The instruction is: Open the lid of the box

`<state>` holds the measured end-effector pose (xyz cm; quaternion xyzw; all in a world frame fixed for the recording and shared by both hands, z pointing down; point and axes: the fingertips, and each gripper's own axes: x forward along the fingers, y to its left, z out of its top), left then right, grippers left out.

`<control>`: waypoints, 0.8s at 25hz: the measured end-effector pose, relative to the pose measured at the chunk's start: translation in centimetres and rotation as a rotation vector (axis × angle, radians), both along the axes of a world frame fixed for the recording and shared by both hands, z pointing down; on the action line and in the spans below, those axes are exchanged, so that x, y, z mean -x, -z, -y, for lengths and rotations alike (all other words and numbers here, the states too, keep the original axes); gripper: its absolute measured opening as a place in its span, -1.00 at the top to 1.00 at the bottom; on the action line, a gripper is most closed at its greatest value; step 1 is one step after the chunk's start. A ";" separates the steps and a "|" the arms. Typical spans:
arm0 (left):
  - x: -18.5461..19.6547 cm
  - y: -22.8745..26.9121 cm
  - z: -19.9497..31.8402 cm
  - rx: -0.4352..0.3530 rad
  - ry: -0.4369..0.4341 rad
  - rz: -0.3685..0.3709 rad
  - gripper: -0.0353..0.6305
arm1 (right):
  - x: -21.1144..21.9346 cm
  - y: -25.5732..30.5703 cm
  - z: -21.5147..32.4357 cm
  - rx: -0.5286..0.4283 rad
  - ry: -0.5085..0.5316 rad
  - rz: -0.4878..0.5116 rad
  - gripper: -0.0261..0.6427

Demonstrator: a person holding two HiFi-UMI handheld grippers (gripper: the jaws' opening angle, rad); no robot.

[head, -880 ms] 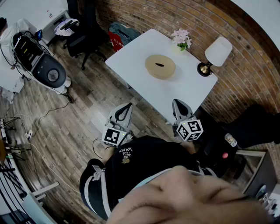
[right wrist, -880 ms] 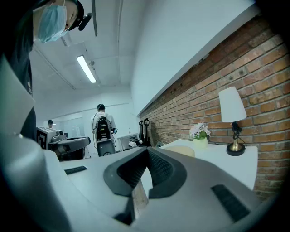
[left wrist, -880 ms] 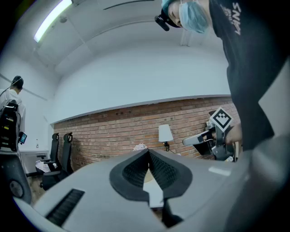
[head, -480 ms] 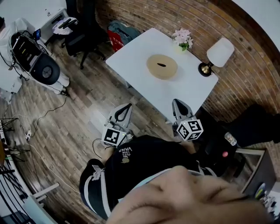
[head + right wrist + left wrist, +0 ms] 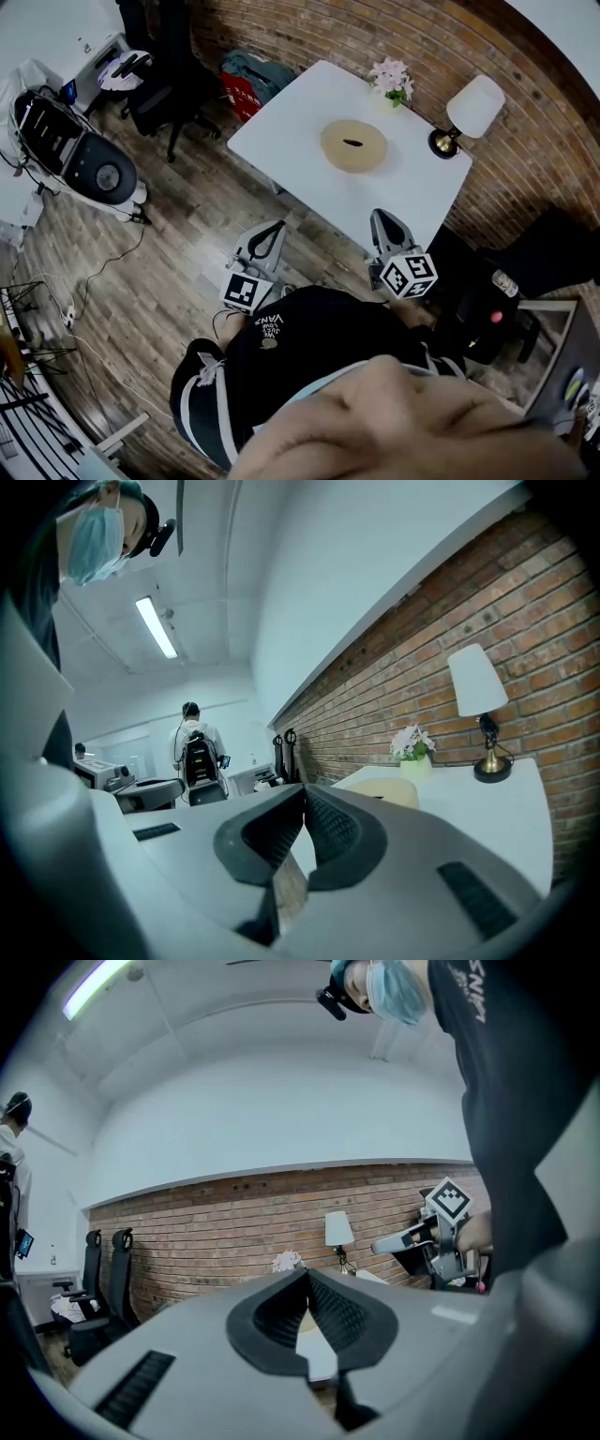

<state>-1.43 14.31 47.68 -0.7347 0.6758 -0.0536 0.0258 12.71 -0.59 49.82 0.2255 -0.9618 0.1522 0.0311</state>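
Note:
A round tan box [image 5: 353,146] with a dark slot in its lid sits near the middle of the white table [image 5: 309,112]; it shows pale in the right gripper view [image 5: 387,791]. My left gripper [image 5: 271,228] hangs shut and empty over the wooden floor, short of the table's near edge. My right gripper [image 5: 382,221] is shut and empty at the table's near edge. Both are well short of the box. In each gripper view the jaws meet at the tips, left gripper [image 5: 306,1274] and right gripper [image 5: 304,789].
A flower pot [image 5: 391,81] and a white-shaded lamp [image 5: 466,112] stand at the table's far side by the brick wall. Office chairs [image 5: 155,66] and a wheeled machine [image 5: 70,150] stand to the left. A person with a backpack [image 5: 195,752] stands far off.
The head view has shifted a little, so the table and room sit slightly further right and up. Both grippers hold nearly the same place, still shut.

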 end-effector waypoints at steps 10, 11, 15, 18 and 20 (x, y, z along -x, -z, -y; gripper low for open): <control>4.6 -0.6 0.6 0.022 -0.136 0.026 0.86 | 3.0 -0.5 -1.0 0.010 -0.124 0.000 0.91; 4.9 -0.8 0.7 0.021 -0.148 0.027 0.86 | 3.1 -0.6 -0.9 0.010 -0.136 -0.003 0.91; 6.0 -1.6 1.6 0.027 -0.173 0.006 0.86 | 3.1 -1.2 -0.7 0.018 -0.176 -0.016 0.91; 5.8 -1.9 3.0 0.026 -0.192 -0.010 0.86 | 2.9 -1.2 0.1 0.015 -0.190 -0.032 0.91; 5.4 -2.1 4.2 0.029 -0.206 -0.006 0.86 | 2.6 -1.2 1.1 0.013 -0.195 -0.034 0.91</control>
